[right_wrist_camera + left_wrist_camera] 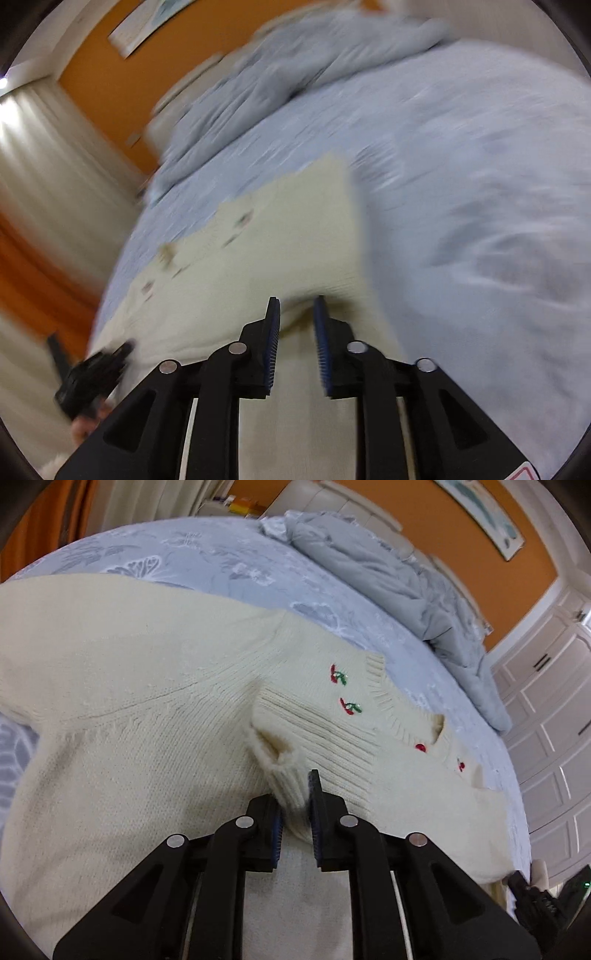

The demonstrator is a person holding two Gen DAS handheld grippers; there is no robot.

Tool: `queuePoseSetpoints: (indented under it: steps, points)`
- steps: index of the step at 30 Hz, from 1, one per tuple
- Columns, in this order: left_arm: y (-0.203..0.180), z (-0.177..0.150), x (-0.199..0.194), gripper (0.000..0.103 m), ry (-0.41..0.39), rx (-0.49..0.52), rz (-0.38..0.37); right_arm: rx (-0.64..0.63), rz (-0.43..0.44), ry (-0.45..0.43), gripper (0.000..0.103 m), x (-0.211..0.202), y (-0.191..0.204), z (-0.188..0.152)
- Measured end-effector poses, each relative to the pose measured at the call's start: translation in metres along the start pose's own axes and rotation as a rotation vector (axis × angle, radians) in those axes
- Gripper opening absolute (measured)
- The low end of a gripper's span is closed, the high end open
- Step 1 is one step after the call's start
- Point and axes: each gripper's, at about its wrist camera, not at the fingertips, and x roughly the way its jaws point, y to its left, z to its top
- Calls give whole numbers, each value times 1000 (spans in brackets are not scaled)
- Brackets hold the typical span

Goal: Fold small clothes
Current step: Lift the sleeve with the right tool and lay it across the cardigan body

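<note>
A bed [207, 557] with a pale blue-grey patterned sheet fills the middle of both views, and a rumpled grey duvet [388, 576] is heaped along its far edge against a cream padded headboard [332, 502]. Behind it stands an orange wall [424, 513] with a framed picture [484, 513] at the upper right of the left wrist view, beside white panelled wardrobe doors [554, 701] down the right edge. In the blurred right wrist view, pale curtains [48, 166] hang at the left, brightly lit near the upper left corner.

A rumpled grey duvet [399, 576] lies far beyond the tongs on the pale blue patterned bedsheet [207, 554], under the orange wall [436, 528].
</note>
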Motion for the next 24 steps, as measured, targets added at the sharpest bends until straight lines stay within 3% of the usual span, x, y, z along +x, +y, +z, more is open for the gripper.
queuePoseSetpoints:
  steps: [1, 3, 6, 8, 9, 10, 11, 12, 13, 14, 15, 16, 17, 18, 20, 22, 24]
  points:
    - [5, -3, 0, 13, -7, -14, -14, -2, -37, -44, 24, -9, 1, 0]
    - [11, -5, -2, 14, -20, -47, -49, -11, -1, -85, 24, -16, 7, 5]
    - [15, -3, -2, 14, -27, -65, -74, -124, 63, -50, 21, 7, 31, 16]
    - [16, -4, -2, 14, -30, -68, -82, -177, 0, 6, 12, 35, 31, 16]
    - [17, -3, -1, 14, -30, -71, -85, -171, -81, 70, 0, 59, 19, 14]
    - [17, -4, -1, 14, -31, -72, -88, -135, -99, 103, 0, 71, 5, 12]
    - [17, -4, -1, 14, -32, -70, -88, -87, -51, 82, 0, 69, -4, 14]
    - [17, -4, -1, 14, -34, -68, -86, -56, -57, 61, 0, 60, -4, 17]
    - [18, -4, -1, 14, -34, -69, -88, -59, -70, 22, 0, 49, 2, 18]
    - [18, -4, -1, 14, -35, -73, -91, -75, -56, -15, 10, 40, 9, 18]
    - [20, -4, -1, 14, -36, -75, -98, -108, -26, -40, 9, 35, 14, 13]
    - [21, -4, 0, 14, -37, -81, -105, -135, -41, -40, 8, 38, 19, 9]
    - [21, -3, -1, 14, -38, -82, -109, -162, -88, -2, 1, 50, 17, 3]
    - [22, -3, -1, 14, -38, -82, -110, -156, -111, 57, 0, 67, 8, -6]
    - [22, -3, -1, 14, -34, -87, -110, -97, -101, 7, 0, 48, 6, -5]
    - [25, 0, -6, 15, -15, -108, -113, -84, -81, -22, 7, 30, 16, -7]
    - [31, 2, -23, 24, -16, -129, -98, -139, -83, -33, 9, 14, 28, -22]
